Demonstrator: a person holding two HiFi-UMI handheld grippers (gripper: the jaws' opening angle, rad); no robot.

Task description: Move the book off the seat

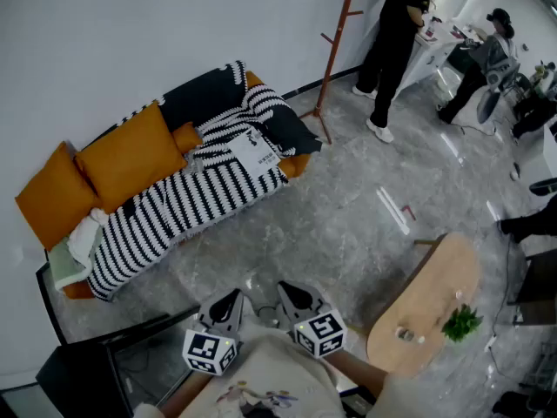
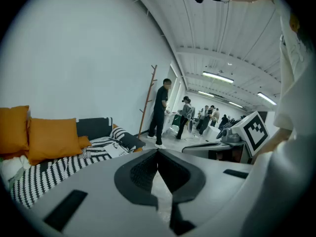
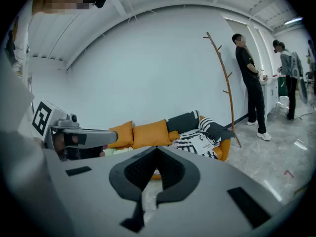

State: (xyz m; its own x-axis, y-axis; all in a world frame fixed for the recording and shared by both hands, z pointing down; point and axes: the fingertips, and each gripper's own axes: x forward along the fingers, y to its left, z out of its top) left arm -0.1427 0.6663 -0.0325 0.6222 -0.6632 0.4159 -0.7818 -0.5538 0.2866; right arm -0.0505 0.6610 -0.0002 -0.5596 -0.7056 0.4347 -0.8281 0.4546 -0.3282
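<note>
We see the thin white softcover book (image 1: 254, 155) lying flat on the black-and-white striped blanket (image 1: 174, 207) that covers the seat of the orange sofa (image 1: 298, 165), a little above and left of the head view's centre and well apart from both tongs. We judge it light and floppy. It is likely to bend or fan open if pinched at 1 corner, and its smooth cover may slip. The soft blanket should let a jaw slide under an edge, so we would take hold along the spine or a long side. The left gripper (image 1: 231, 301) and right gripper (image 1: 291, 293), low in the frame, each have their 2 jaws pressed together with nothing between them. We cannot make out which side holds the spine, how thick the book is, or what its print says, and the 2 big orange cushions (image 1: 130, 155) hide the sofa's back at upper left.
</note>
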